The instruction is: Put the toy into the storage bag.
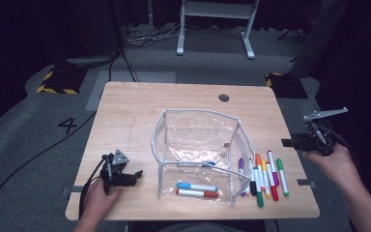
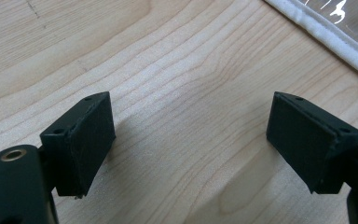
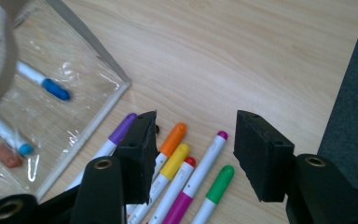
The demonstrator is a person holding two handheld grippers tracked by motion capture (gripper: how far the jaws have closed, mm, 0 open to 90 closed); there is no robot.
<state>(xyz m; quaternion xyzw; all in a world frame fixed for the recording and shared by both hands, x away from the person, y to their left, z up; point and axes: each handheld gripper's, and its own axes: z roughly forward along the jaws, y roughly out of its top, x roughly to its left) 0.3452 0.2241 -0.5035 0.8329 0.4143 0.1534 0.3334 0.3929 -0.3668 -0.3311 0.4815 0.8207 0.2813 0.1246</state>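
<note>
A clear plastic pouch (image 1: 198, 145) with a white rim stands open at the table's middle. Inside it lie a blue-capped marker (image 1: 197, 186), a red-capped marker (image 1: 197, 194) and another blue one (image 1: 207, 163). Several loose markers (image 1: 265, 174) lie in a row to its right. My left gripper (image 1: 134, 176) rests low on the table left of the pouch, open and empty (image 2: 191, 121), with the pouch's rim (image 2: 326, 35) ahead. My right gripper (image 1: 290, 143) hovers over the table's right edge, open and empty (image 3: 196, 126), above the purple (image 3: 116, 135), orange (image 3: 173, 137), yellow (image 3: 175, 161) and green (image 3: 219, 184) markers.
The wooden table (image 1: 125, 111) has a round cable hole (image 1: 224, 97) near its far edge. Grey carpet lies beyond the right edge (image 3: 349, 93). A white desk frame (image 1: 217, 24) and cables (image 1: 121, 58) stand on the floor behind.
</note>
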